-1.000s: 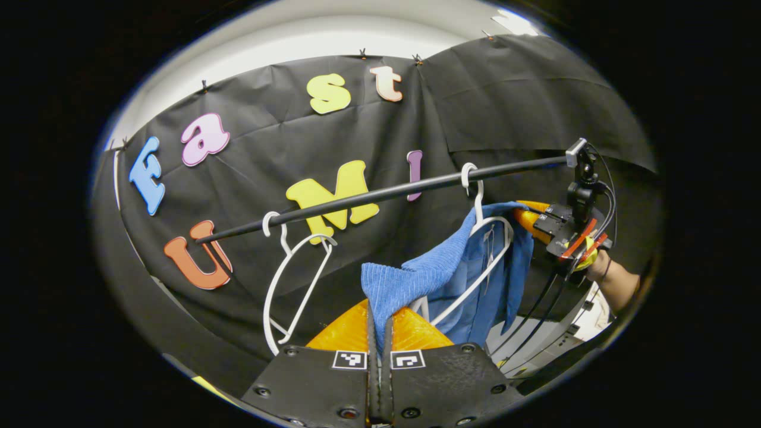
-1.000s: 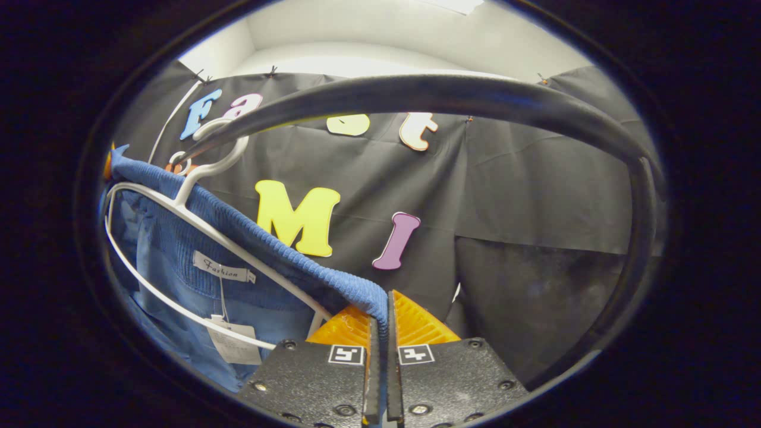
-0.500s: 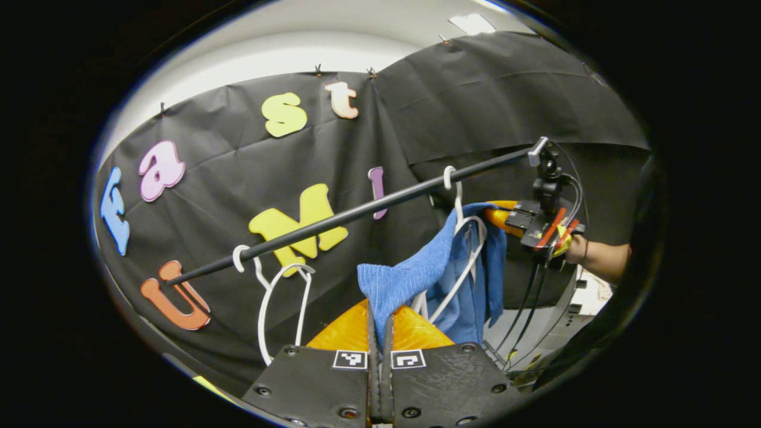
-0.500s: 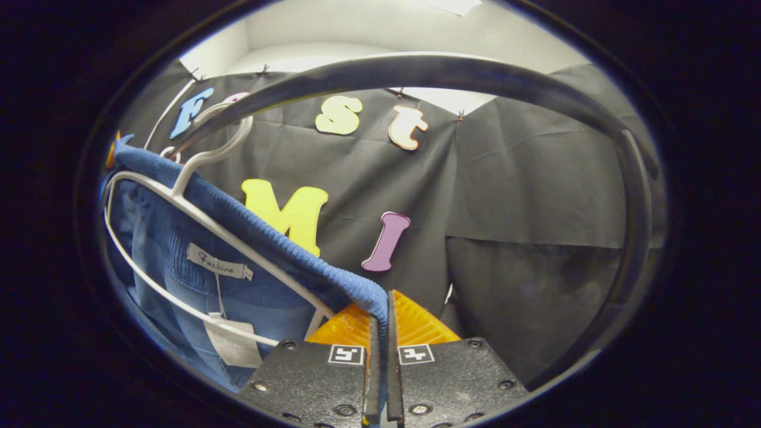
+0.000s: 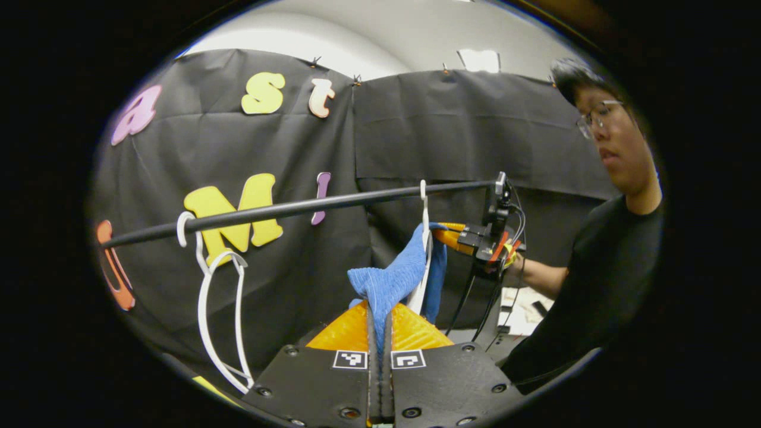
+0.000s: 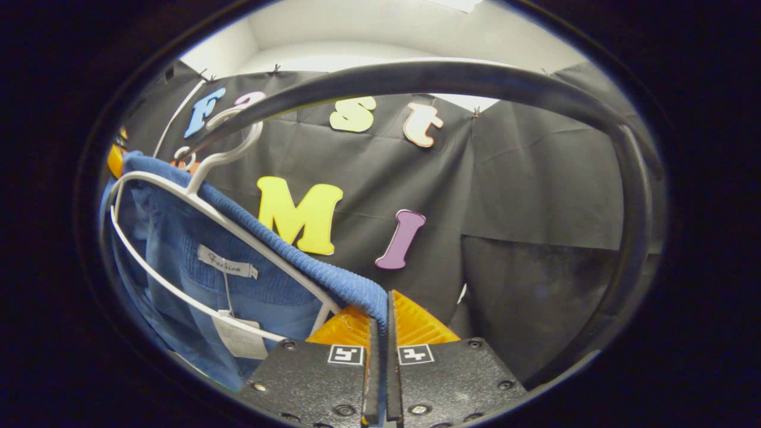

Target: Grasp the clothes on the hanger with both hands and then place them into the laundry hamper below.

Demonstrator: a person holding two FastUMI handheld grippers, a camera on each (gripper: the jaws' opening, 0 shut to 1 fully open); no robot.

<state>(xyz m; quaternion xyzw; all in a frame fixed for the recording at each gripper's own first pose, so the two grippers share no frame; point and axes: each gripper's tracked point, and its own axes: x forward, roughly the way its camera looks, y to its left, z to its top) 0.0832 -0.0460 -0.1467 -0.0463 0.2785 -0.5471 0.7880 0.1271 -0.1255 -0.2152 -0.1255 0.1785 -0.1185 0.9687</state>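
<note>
A blue knitted garment point(image 5: 392, 279) hangs on a white hanger point(image 5: 423, 238) hooked over a black rail point(image 5: 309, 207). My left gripper point(image 5: 379, 318) is shut on one corner of its ribbed edge. Farther off in the left gripper view, the right gripper point(image 5: 452, 233) grips the garment's other side just under the rail. In the right gripper view my right gripper point(image 6: 380, 321) is shut on the ribbed blue garment point(image 6: 250, 238), which drapes over the white hanger point(image 6: 196, 202) to the left. The hamper is out of sight.
A second, empty white hanger point(image 5: 217, 309) hangs on the rail to the left. A person in a black shirt point(image 5: 594, 279) stands at the right. The black rail point(image 6: 452, 89) arcs close above the right gripper. Cables point(image 5: 493, 291) trail below the right gripper.
The left gripper has swung round with the garment corner in it, so the rail now looks level and the person has come into sight. The right gripper has barely moved.
</note>
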